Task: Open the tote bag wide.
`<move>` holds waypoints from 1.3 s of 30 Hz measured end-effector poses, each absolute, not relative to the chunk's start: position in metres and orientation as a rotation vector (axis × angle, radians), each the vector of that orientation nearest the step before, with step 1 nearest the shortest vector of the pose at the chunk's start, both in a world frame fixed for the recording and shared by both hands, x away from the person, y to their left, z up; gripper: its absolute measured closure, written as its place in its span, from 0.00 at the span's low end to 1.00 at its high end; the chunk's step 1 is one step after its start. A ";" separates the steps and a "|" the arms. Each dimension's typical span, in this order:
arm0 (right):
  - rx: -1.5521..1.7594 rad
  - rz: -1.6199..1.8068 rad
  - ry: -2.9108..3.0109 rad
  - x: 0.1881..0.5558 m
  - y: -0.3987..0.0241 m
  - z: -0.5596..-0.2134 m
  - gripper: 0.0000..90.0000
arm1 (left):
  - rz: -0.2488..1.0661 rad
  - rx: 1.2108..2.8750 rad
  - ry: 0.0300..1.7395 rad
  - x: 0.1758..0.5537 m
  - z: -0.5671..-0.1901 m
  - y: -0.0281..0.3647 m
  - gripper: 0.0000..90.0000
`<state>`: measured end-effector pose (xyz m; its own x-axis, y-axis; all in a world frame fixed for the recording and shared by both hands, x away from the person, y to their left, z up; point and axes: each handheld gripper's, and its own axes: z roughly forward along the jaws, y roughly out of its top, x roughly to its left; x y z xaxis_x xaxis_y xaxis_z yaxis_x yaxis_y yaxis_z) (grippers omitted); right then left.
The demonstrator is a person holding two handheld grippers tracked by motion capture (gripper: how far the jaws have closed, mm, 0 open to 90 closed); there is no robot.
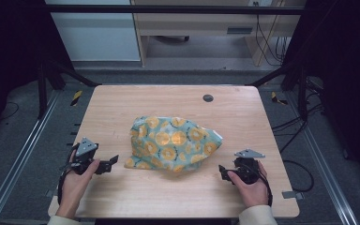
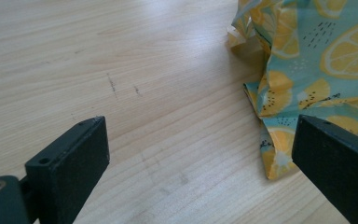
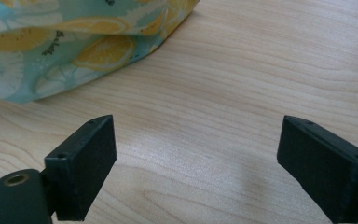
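Note:
A crumpled cloth (image 1: 173, 143) in pale teal with yellow lemon slices lies bunched in the middle of the wooden table (image 1: 122, 197). My left gripper (image 1: 111, 162) rests at the cloth's left, held low over the table, its jaws wide open and empty. Its own view has the cloth's frayed corner (image 2: 279, 154) just ahead of the right jaw. My right gripper (image 1: 221, 169) sits at the cloth's lower right, open and empty too. The cloth's rounded edge (image 3: 74, 56) lies beyond its left jaw, apart from it.
A small dark round grommet (image 1: 208, 98) sits in the table near the far edge. Bare wood runs along the near edge between both hands. Black frame posts and cables stand beside the table, with floor and a cabinet beyond.

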<state>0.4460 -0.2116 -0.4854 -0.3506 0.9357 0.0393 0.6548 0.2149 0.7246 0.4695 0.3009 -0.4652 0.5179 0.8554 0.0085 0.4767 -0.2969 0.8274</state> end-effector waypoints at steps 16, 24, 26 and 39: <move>1.328 0.996 2.042 0.442 -0.201 -0.435 0.38 | 0.548 1.990 1.062 0.468 -0.467 0.294 0.04; 1.196 1.070 2.119 0.470 -0.168 -0.378 0.43 | 0.560 1.993 1.032 0.468 -0.466 0.293 0.04; 1.192 1.081 2.132 0.475 -0.163 -0.374 0.44 | 0.556 2.003 1.026 0.468 -0.466 0.292 0.04; 1.168 1.078 2.299 0.519 -0.112 -0.381 0.84 | 0.548 2.056 0.981 0.465 -0.467 0.286 0.04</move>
<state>0.5186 -0.1123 -0.3814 -0.6018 0.7979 0.0334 0.5359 0.3724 0.7577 0.4646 0.2862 -0.4674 0.6095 0.7913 0.0489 0.4560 -0.4003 0.7949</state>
